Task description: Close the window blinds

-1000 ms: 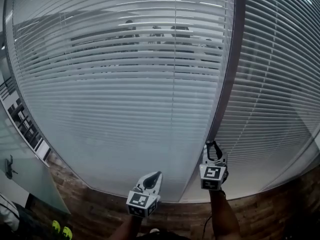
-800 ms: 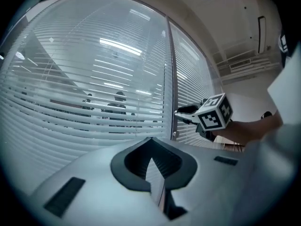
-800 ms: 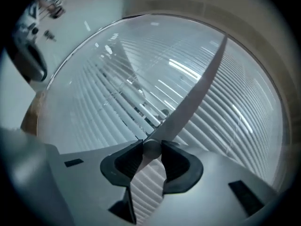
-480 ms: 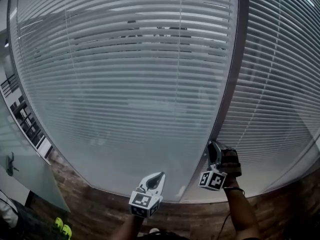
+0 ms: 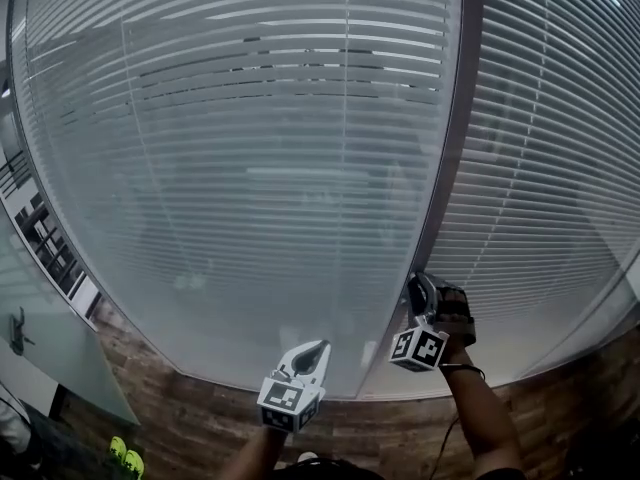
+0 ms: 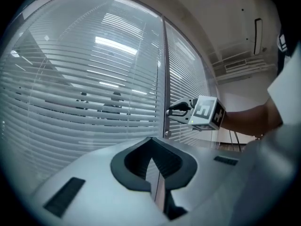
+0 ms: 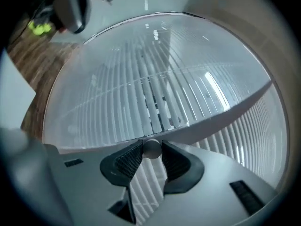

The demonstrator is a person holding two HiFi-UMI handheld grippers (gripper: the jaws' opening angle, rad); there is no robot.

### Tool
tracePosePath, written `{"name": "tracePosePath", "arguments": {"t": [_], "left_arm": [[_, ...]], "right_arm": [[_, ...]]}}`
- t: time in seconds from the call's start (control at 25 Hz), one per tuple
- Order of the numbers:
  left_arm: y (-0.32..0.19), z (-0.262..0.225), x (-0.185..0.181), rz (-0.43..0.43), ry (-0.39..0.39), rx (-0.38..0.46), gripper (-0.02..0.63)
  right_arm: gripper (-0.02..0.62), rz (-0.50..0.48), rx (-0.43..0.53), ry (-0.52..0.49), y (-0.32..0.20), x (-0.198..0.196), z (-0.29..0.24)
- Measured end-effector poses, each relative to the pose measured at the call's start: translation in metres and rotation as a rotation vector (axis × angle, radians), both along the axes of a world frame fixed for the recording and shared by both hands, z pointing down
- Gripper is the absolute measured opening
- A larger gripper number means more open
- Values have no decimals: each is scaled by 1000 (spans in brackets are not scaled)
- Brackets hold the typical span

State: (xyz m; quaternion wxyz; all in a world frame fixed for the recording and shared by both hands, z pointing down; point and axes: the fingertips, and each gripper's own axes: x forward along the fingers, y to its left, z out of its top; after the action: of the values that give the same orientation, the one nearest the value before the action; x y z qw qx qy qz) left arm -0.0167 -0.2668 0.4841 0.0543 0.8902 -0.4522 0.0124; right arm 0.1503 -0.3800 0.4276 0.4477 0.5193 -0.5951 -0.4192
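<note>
Status: mostly done, not finished.

- Blinds [image 5: 280, 168] sit behind the glass, far side, left panel. Lower slats look tilted flat and read as a solid pale sheet.
- A band near the top still shows dark gaps. In the left gripper view, figures behind the glass are still visible between slats, so some tilt is left.
- Right gripper [image 5: 418, 290] is at the frame post [image 5: 455, 138] between the two panels, pinching the small round tilt knob [image 7: 151, 148] between both pads.
- Left gripper [image 5: 312, 350] hangs near, left of the right one, with its jaws pressed together on nothing. It isn't touching the glass.
- Right panel's slats look closed too, though that edge is too distorted to be sure.

Change vs a second ago:
- The right gripper has rolled on the knob; its marker cube now sits tilted instead of square-on.
- The see-through band up top has narrowed, and the silhouettes behind have nearly gone in the head view.
- The left gripper has barely shifted.

Left to do, probably: a bit more twist, then release.
</note>
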Motion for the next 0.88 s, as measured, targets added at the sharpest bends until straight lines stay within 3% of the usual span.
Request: {"name": "tracePosePath", "arguments": {"t": [0.12, 0.2, 0.52, 0.68, 0.88], "left_arm": [[1, 2, 0, 6, 4, -2, 0], [2, 3, 2, 12, 15, -7, 0], [3, 1, 7, 33, 61, -24, 0], [7, 6, 0, 28, 69, -30, 0], [8, 3, -4, -5, 66, -50, 0]], "right_arm": [[129, -41, -40, -316, 7, -6, -4], [142, -53, -51, -466, 10, -6, -6], [143, 36, -29, -1119, 8, 18, -12], [143, 73, -23, -1257, 1, 16, -3], [130, 84, -2, -1311, 0, 25, -3]]}}
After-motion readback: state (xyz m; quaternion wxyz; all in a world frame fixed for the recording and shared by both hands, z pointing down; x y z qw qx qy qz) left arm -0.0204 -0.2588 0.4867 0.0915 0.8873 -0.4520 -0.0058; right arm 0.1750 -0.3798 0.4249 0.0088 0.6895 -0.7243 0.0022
